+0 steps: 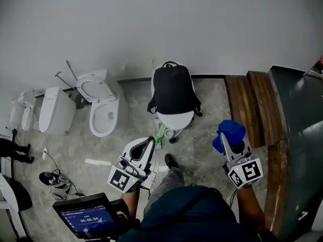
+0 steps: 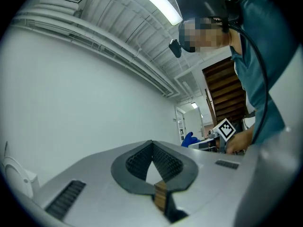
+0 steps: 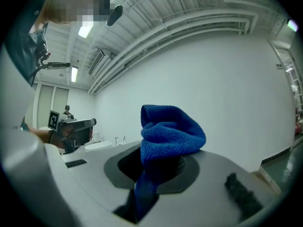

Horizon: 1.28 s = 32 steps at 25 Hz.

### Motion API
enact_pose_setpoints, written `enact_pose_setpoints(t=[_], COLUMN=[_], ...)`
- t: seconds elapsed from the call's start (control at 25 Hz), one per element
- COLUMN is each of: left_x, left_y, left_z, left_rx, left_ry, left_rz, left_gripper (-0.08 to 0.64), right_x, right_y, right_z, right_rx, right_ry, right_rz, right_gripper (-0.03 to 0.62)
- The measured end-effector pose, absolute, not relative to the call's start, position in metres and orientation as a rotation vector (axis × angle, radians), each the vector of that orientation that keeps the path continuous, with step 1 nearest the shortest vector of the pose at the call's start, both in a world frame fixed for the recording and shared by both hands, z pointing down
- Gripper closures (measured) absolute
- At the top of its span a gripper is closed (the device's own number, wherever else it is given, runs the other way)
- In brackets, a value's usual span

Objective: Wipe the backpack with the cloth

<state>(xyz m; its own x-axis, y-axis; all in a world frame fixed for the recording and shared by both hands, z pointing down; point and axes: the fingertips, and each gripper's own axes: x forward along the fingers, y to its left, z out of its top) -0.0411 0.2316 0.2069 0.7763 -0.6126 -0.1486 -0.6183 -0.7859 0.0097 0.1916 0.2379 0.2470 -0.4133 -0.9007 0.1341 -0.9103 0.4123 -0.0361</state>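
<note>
A black backpack (image 1: 173, 92) stands upright on a white toilet (image 1: 176, 120) against the wall, ahead of both grippers. My right gripper (image 1: 226, 138) is held up in the air, right of the backpack and apart from it, shut on a bunched blue cloth (image 1: 230, 133). In the right gripper view the blue cloth (image 3: 170, 134) sticks up out of the right gripper (image 3: 158, 162) and a tail of it hangs down between the jaws. My left gripper (image 1: 150, 142) hovers near the toilet's front, its jaws closed tip to tip on nothing; the left gripper (image 2: 152, 144) faces a bare wall.
Two more white toilets (image 1: 104, 105) (image 1: 55, 110) stand to the left. A green bottle (image 1: 160, 133) lies at the toilet's foot. Wooden steps (image 1: 252, 105) and a dark ramp (image 1: 298, 125) run along the right. A screen (image 1: 88, 218) sits at lower left.
</note>
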Motion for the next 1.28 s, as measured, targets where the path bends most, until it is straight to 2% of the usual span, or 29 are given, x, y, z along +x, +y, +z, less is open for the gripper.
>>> enact_pose_setpoints(t=[0.12, 0.36, 0.64, 0.96, 1.28], left_x=[-0.037, -0.084, -0.089, -0.103, -0.107], left_y=[0.222, 0.075, 0.040, -0.014, -0.049], left_z=[0.207, 0.233, 0.256, 0.331, 0.405], left_rx=[-2.893, -2.954, -2.989, -3.061, -3.115], left_ry=[0.970, 0.949, 0.962, 1.080, 1.193], left_rz=[0.228, 0.227, 0.216, 0.147, -0.017], left_gripper=[0.557, 0.557, 0.557, 0.557, 0.557], right_x=[0.193, 0.150, 0.153, 0.177, 0.233], right_y=[0.228, 0.087, 0.036, -0.055, -0.132], right_z=[0.260, 0.297, 0.366, 0.521, 0.698], right_rx=[1.658, 1.687, 1.694, 1.738, 1.858], right_ry=[-2.525, -2.436, -2.367, -2.183, -1.904], right_rz=[0.183, 0.382, 0.596, 0.918, 1.248], right_gripper=[0.531, 0.531, 0.531, 0.531, 0.531])
